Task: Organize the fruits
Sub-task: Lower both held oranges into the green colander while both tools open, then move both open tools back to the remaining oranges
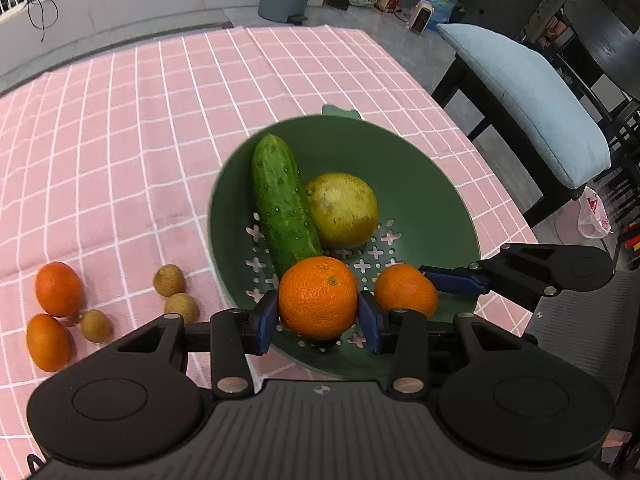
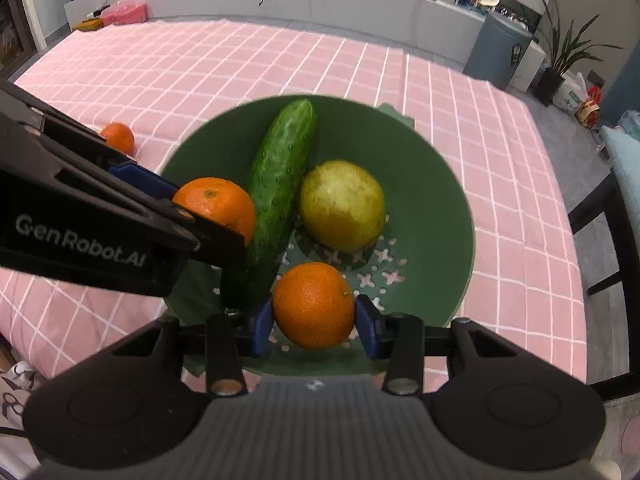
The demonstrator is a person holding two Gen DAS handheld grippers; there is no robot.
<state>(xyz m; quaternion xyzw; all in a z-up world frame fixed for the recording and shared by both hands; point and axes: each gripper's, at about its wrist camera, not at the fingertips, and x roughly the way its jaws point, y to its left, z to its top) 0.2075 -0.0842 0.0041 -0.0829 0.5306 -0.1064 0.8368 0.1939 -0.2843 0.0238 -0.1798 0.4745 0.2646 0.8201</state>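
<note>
A green colander bowl (image 1: 424, 184) (image 2: 436, 200) sits on the pink checked tablecloth. It holds a cucumber (image 1: 282, 204) (image 2: 276, 200) and a yellow-green round fruit (image 1: 344, 210) (image 2: 342, 206). My left gripper (image 1: 318, 316) is shut on an orange (image 1: 318, 296), held over the bowl's near side; this orange also shows in the right wrist view (image 2: 218, 204). My right gripper (image 2: 314, 320) is shut on another orange (image 2: 312, 304), also over the bowl; it shows in the left wrist view (image 1: 404, 288).
Two more oranges (image 1: 58, 288) (image 1: 48, 342) and three small brown fruits (image 1: 170, 280) (image 1: 182, 307) (image 1: 95, 325) lie on the cloth left of the bowl. A cushioned bench (image 1: 532, 96) stands off the table's right edge.
</note>
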